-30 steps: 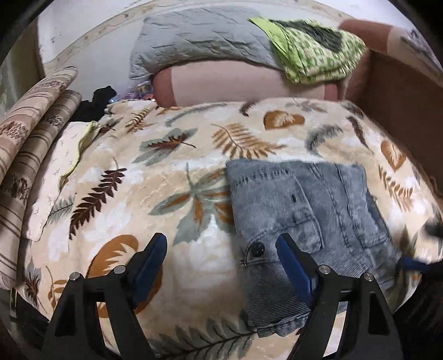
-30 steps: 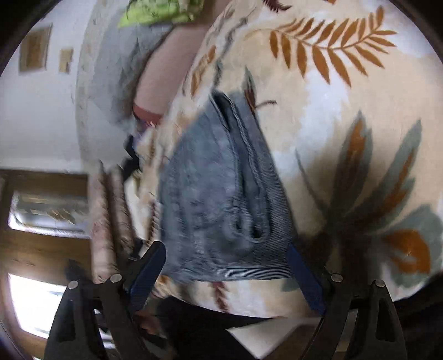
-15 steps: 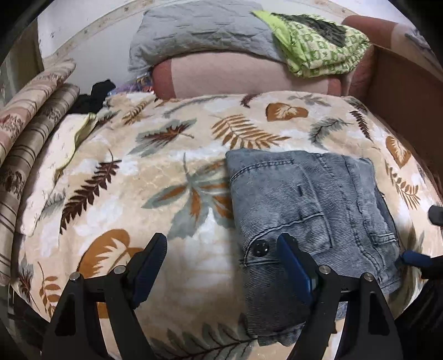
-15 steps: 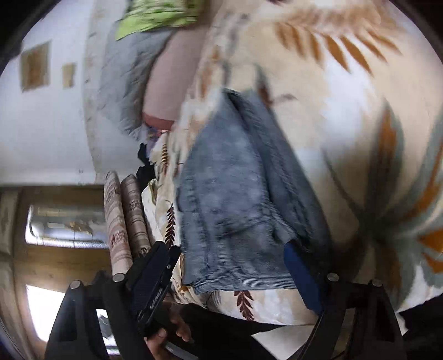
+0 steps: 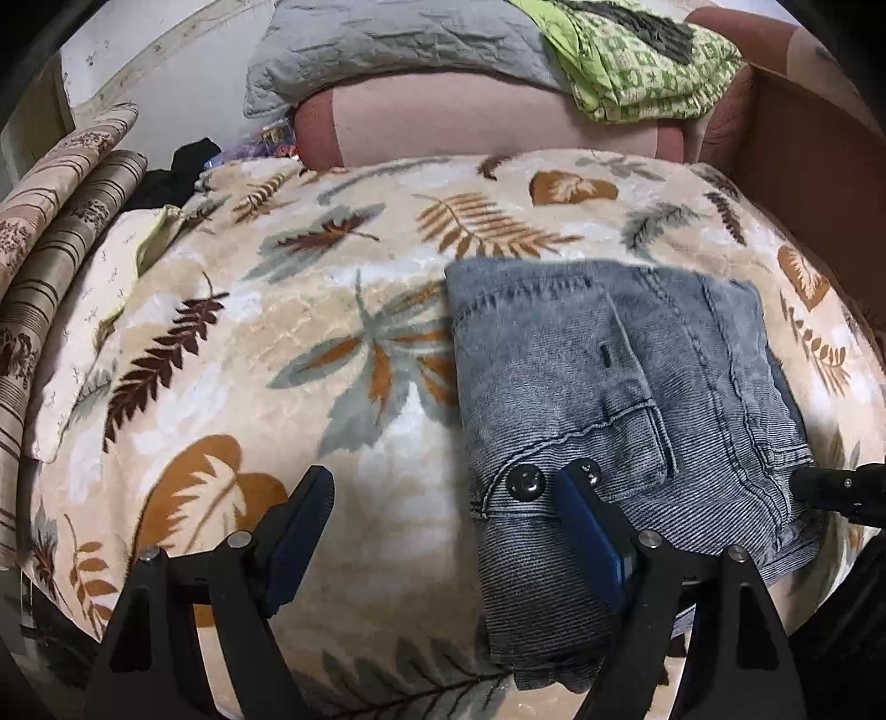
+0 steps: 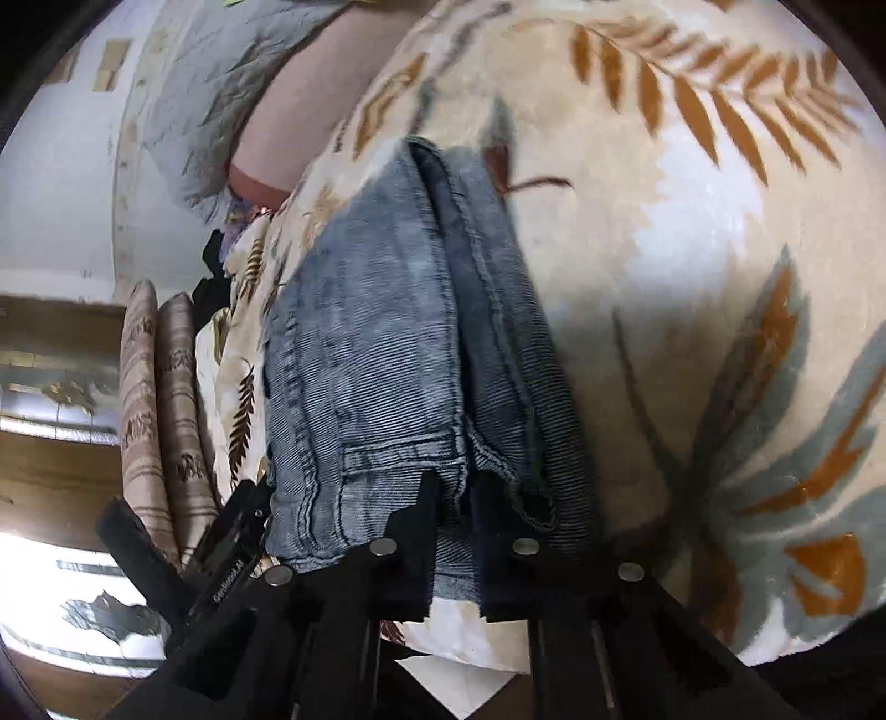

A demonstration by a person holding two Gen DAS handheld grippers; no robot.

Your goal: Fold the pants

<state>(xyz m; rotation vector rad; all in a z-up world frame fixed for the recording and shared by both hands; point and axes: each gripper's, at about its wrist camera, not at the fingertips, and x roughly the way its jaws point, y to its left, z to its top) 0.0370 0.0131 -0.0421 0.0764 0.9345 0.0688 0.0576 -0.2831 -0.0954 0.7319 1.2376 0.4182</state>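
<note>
Grey-blue denim pants (image 5: 603, 410) lie folded into a thick rectangle on the leaf-print blanket (image 5: 310, 354), waistband button toward me. My left gripper (image 5: 443, 531) is open; its right finger rests on the waistband near the button, its left finger over bare blanket. In the right wrist view the same folded pants (image 6: 387, 343) run away from me. My right gripper (image 6: 454, 498) is shut on the near right edge of the stack. Its black tip shows in the left wrist view (image 5: 836, 490) at the pants' right edge.
A pink bolster (image 5: 470, 122) with a grey quilt (image 5: 387, 39) and a green patterned cloth (image 5: 637, 55) lies at the head of the bed. Striped rolled cushions (image 5: 50, 232) line the left. A brown wooden side (image 5: 803, 138) rises on the right.
My right gripper went from wide open around the pants' edge to shut on it. My left gripper moved slightly closer to the waistband and stayed open.
</note>
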